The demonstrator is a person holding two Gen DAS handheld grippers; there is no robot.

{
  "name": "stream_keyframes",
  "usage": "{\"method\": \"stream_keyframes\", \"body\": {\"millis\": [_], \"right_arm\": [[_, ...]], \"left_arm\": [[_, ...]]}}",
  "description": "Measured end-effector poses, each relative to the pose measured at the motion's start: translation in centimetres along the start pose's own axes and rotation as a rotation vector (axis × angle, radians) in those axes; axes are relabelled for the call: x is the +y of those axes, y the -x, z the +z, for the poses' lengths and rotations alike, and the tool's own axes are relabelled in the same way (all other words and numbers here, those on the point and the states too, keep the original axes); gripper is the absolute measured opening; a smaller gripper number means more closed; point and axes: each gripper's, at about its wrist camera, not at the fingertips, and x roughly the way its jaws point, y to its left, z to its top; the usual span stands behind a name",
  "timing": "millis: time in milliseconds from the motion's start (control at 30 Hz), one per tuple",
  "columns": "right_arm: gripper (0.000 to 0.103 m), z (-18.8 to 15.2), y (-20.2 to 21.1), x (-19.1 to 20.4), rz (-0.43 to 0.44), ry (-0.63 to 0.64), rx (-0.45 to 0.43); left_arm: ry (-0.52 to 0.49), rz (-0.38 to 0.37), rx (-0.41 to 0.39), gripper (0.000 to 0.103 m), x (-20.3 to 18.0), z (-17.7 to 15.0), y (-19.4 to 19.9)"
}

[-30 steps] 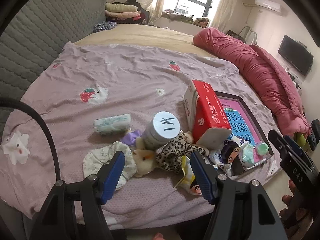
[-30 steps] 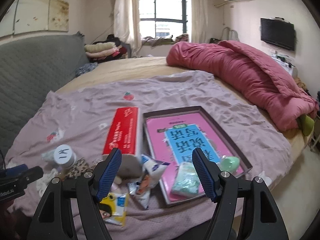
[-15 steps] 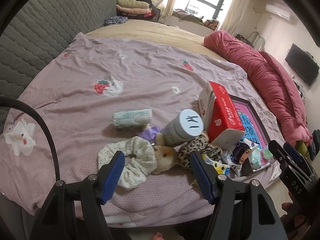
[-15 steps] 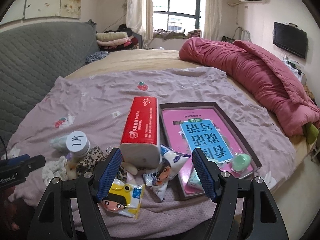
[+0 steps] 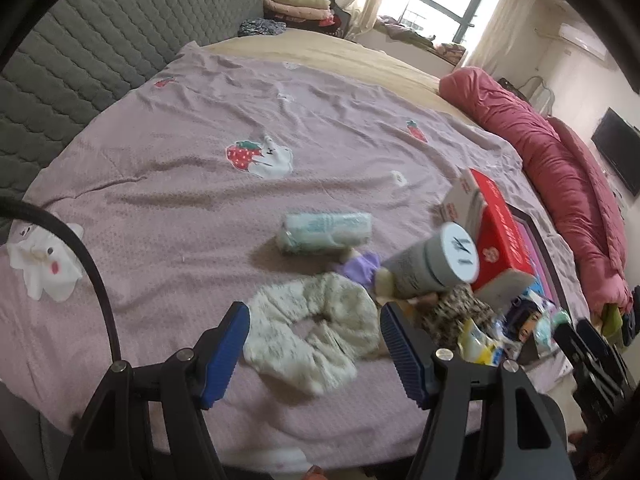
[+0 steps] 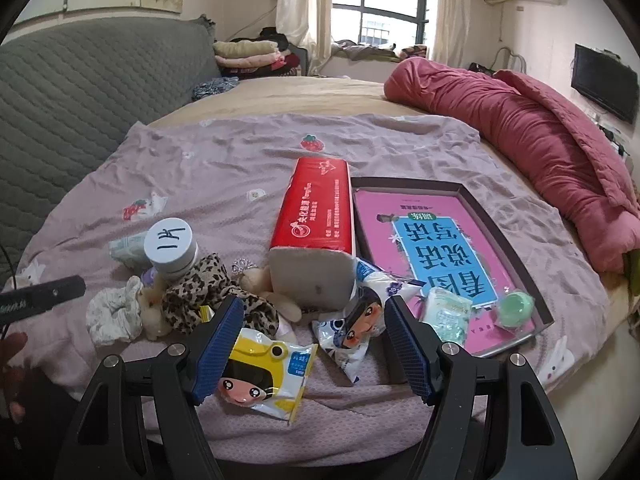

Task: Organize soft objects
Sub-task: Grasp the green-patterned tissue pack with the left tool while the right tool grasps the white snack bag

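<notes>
A pale, floral-print scrunchie (image 5: 316,336) lies crumpled in a loose ring on the near part of the bed, seen between the spread blue pads of the left claw (image 5: 314,350), which pinches nothing. Just right of it sit a leopard-print scrunchie (image 6: 208,300) and a small cream plush toy (image 6: 272,284), bunched together with a grey jar (image 6: 172,246) whose white lid bears a handwritten mark like "1片". Farther off lies a rolled pale-green tissue pack (image 5: 326,232), and a bit of purple fabric (image 5: 358,266) shows beside the jar.

The right claw (image 6: 314,346) is also spread wide and empty, hovering over two cartoon-face wet-wipe packets, a yellow one (image 6: 262,376) at near left and a white-and-blue one (image 6: 356,324) to its right. Behind them stands a red tissue pack (image 6: 316,224) with white Chinese lettering too small to read. To the right, a dark shallow tray (image 6: 516,240) holds a pink-and-blue book with large Chinese characters, a small green-white packet (image 6: 446,312) and a green round lump (image 6: 516,308).

Everything rests on a mauve bedsheet (image 5: 200,152) printed with strawberries and white animals. A rolled red quilt (image 6: 520,128) lies along the far right, a grey quilted headboard (image 6: 80,80) at left, folded clothes and a curtained window at the far end, a wall television and an air conditioner at right
</notes>
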Motion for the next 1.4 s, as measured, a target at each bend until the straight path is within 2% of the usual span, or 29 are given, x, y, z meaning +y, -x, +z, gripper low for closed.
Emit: {"method": "stream_keyframes", "body": {"millis": [300,500,600,800,1200,1400], "right_arm": [[0.074,-0.2,-0.6,-1.9,0.008,-0.062,-0.006],[0.074,-0.3,-1.2,-2.5,-0.008,-0.089,0.009],[0.074,-0.3,-1.7,-2.8,-0.012,-0.096,0.019],[0.074,-0.4,-2.1,-3.3,-0.019,-0.109,0.021],[0.074,-0.5,-4.4,-6.0,-0.037,-0.156,0.071],[0.074,-0.3,-6.9,-6.4,-0.038,-0.147,0.116]], "left_arm": [[-0.033,-0.019,-0.010,0.068,-0.4,3.6,-3.5],[-0.027,-0.009,0.021,0.068,-1.7,5.3,-5.7],[-0.034,0.003,0.041,0.068,-2.3,5.6,-7.0],[-0.081,0.078,0.019,0.073,-3.4,5.9,-8.6],[-0.034,0.071,0.005,0.074,-2.8,7.0,-9.4],[-0.020,0.066,0.005,0.067,-2.6,6.6,-9.1]]}}
